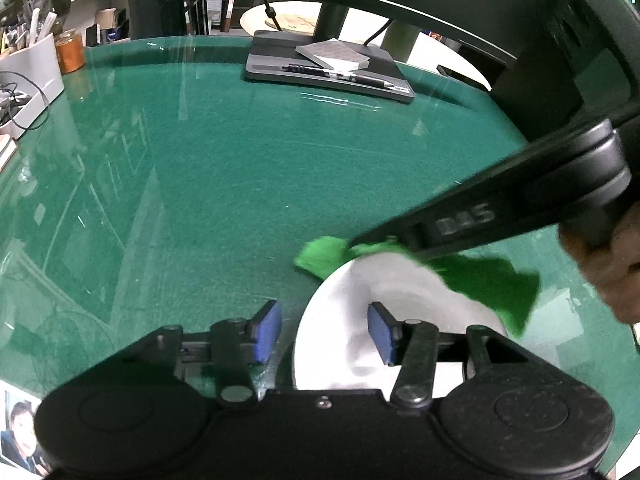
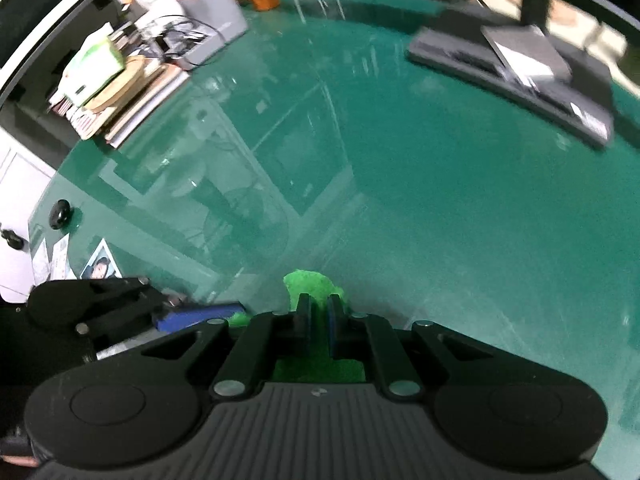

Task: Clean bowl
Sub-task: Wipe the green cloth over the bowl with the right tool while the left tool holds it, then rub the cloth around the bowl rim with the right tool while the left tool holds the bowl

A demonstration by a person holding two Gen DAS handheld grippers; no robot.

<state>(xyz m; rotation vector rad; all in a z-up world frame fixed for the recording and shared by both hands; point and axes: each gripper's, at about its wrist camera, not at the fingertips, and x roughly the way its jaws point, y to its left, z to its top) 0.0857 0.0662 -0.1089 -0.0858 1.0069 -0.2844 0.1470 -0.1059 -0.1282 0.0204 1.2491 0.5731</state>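
Note:
A white bowl sits on the green glass-topped table, low in the left wrist view. My left gripper is open, its blue-padded jaws either side of the bowl's left rim, the right pad inside the bowl. My right gripper is shut on a bright green cloth. In the left wrist view the right gripper reaches in from the right and holds the cloth over the bowl's far rim. The bowl is hidden in the right wrist view.
A grey tray with a pen and notepad lies at the far side of the table. A white organiser and an orange tin stand at the far left. Stacked books and photos lie along the left edge.

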